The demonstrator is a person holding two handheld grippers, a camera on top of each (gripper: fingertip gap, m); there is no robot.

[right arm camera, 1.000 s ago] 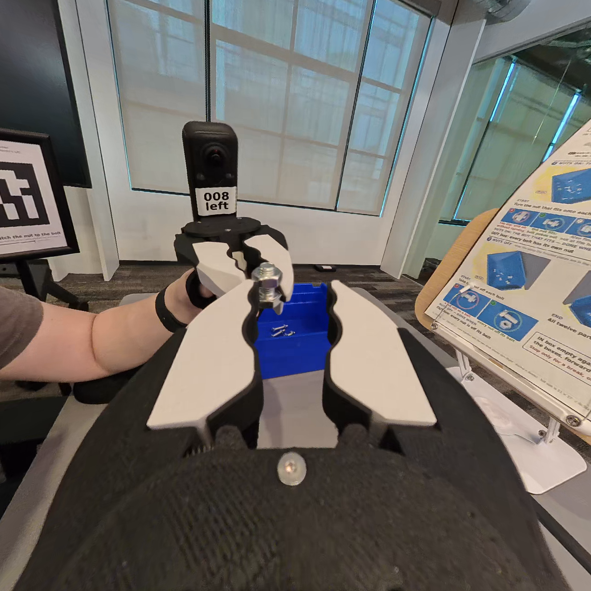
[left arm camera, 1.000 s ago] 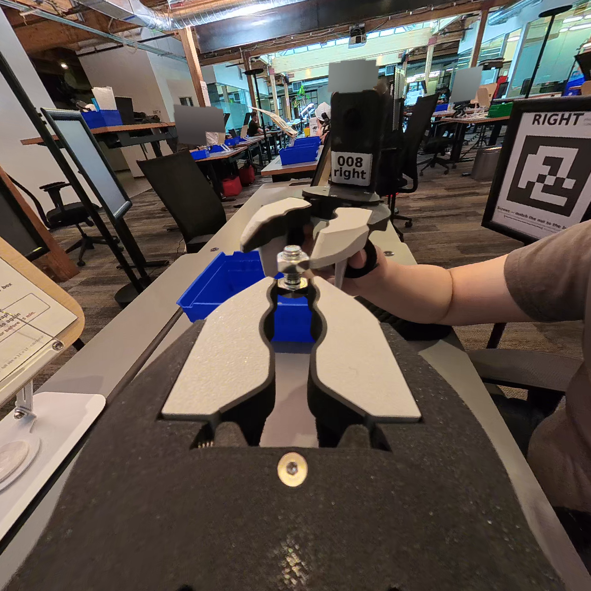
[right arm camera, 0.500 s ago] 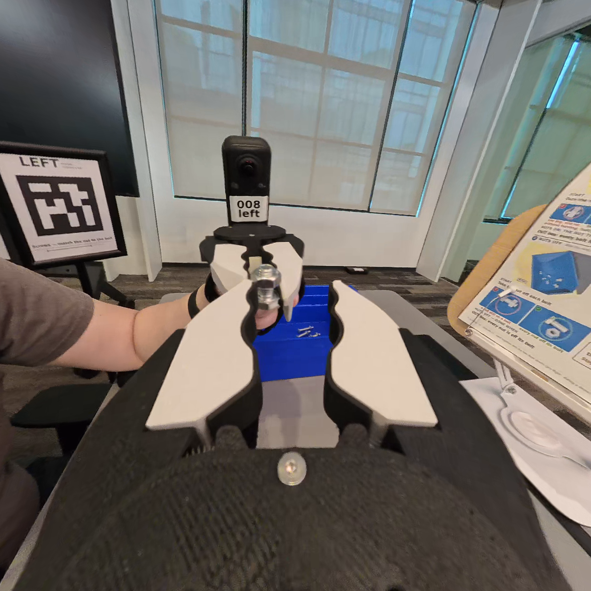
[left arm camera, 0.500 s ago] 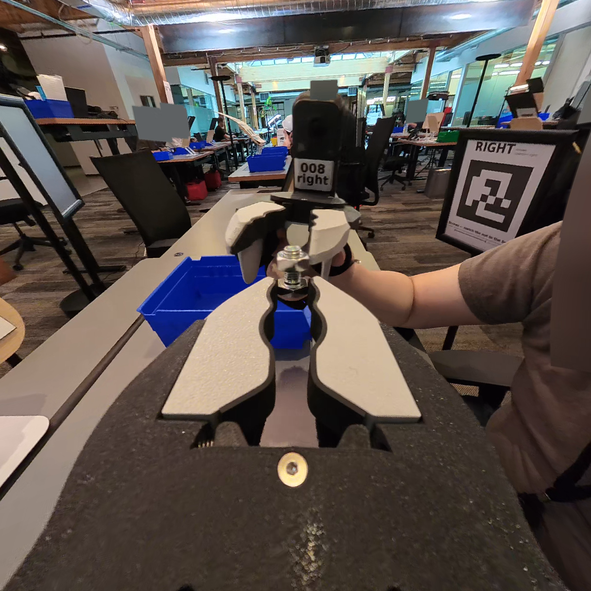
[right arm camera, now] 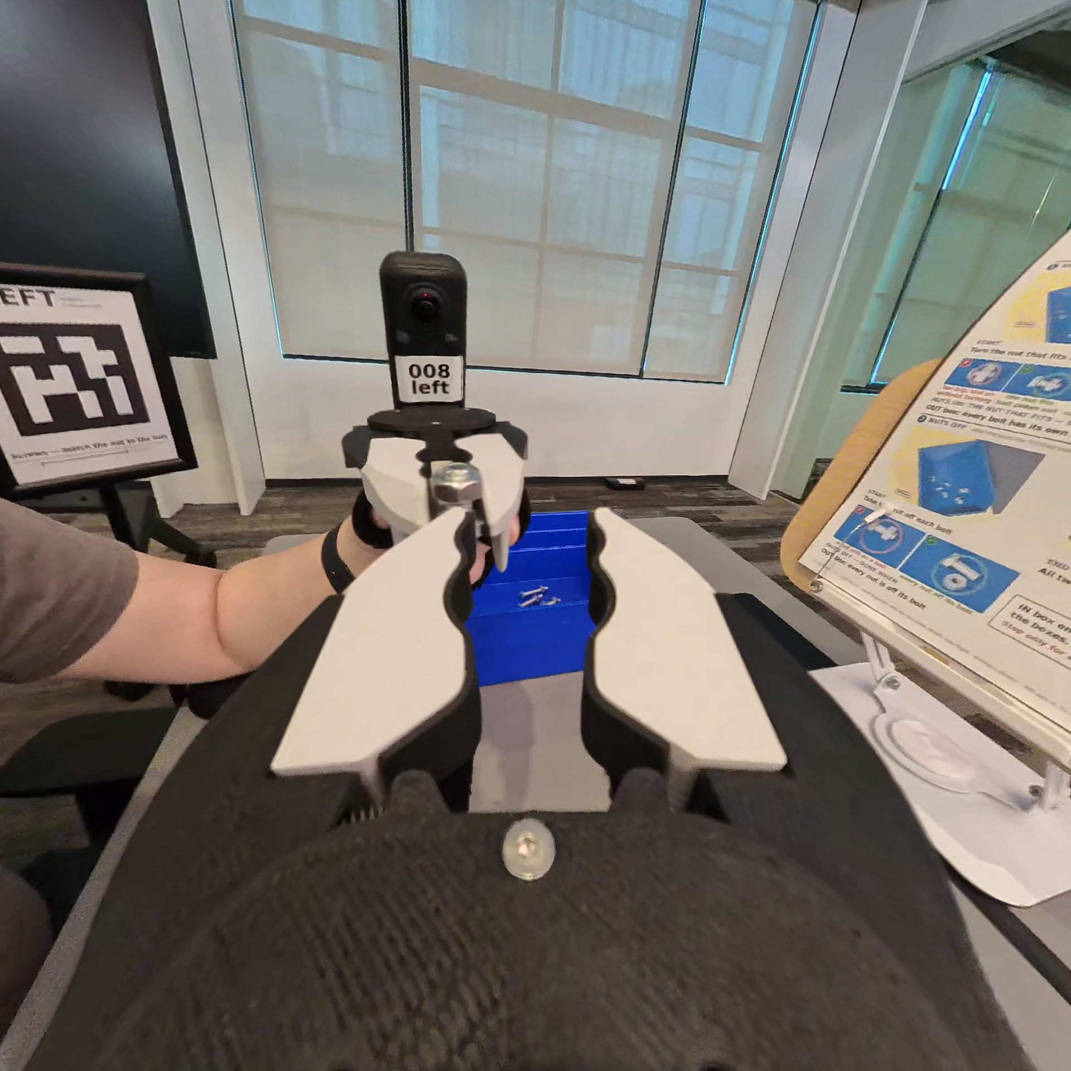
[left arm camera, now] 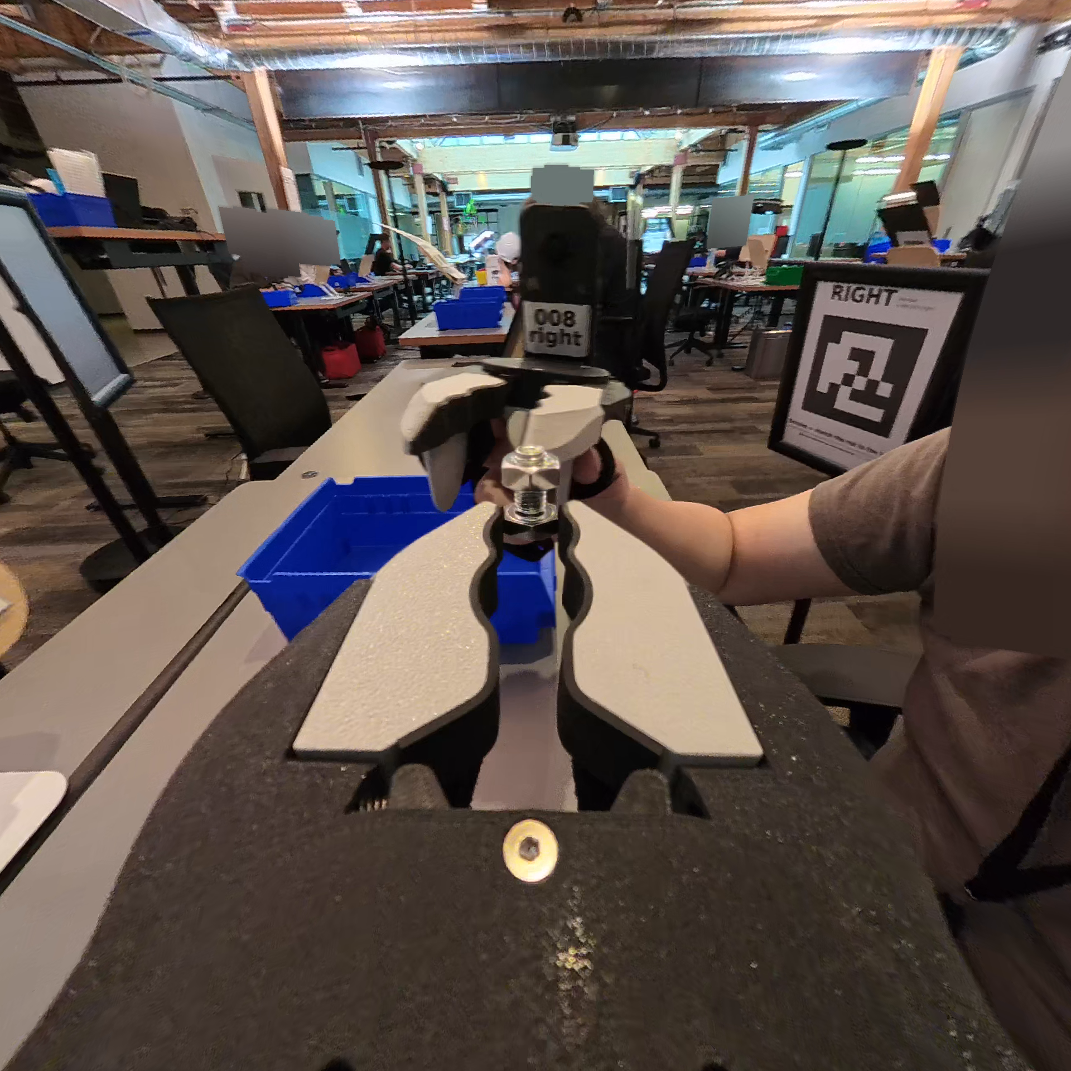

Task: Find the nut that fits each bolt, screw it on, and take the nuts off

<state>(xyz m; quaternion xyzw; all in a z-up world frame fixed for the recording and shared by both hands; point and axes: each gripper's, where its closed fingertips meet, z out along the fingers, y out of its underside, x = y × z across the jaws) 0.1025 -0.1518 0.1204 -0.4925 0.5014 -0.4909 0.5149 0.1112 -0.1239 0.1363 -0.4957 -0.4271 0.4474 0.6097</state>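
Left gripper (left arm camera: 528, 524) clamped on upright bolt (left arm camera: 526, 513), nut (left arm camera: 530, 470) threaded on top. Right gripper (right arm camera: 527, 539) spread wide, apparently touching nothing. Blue bin (right arm camera: 530, 637) beyond.

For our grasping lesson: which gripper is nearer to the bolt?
Left. The left gripper is shut on the bolt, at its lower end. The right gripper is open, with the bolt's top beside one fingertip, not gripped.

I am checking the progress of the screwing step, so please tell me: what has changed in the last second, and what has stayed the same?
The open right gripper has shifted sideways: its left finger now covers the threaded shaft below the silver hexagonal nut. It has not closed on anything. The left gripper still clamps the silver steel bolt upright with the nut on top. The blue plastic bin still holds small screws.
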